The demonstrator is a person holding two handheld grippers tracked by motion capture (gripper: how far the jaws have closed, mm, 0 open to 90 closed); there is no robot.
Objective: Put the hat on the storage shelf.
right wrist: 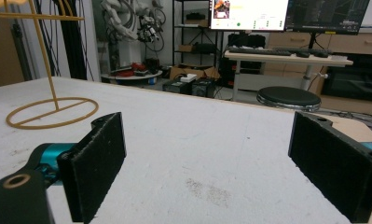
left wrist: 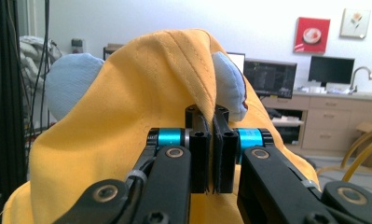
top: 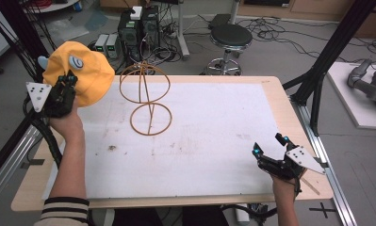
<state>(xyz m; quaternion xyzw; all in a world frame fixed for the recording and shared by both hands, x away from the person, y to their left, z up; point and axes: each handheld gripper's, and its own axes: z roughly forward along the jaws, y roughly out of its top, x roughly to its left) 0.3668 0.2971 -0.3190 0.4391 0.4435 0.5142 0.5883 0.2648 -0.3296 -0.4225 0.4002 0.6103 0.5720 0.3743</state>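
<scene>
— What is held at the far left of the desk (top: 270,101)?

— A yellow cap (top: 84,66) with pale blue ear-like patches is held up off the surface, just past the desk's far left corner. A fold of its fabric is pinched by the left tongs (left wrist: 210,154), whose jaws are seen pressed almost together around the cloth in the left gripper view.

— And the right tongs?

— The right tongs (top: 269,143) are held low over the near right part of the desk, pointing left and away. Their jaws are spread wide, and nothing is gripped between them; bare white desk is seen between the two pads in the right gripper view.

— What stands on the desk?

— A yellow wire stand (top: 147,96) is placed upright at the far middle, slightly left of centre: a ring base lying flat, a thin stem, and a round frame of crossed hoops on top. It is just to the right of the cap, not touching it, and well apart from the right tongs. A black stool (top: 230,36) is seen on the floor beyond the far edge.
</scene>
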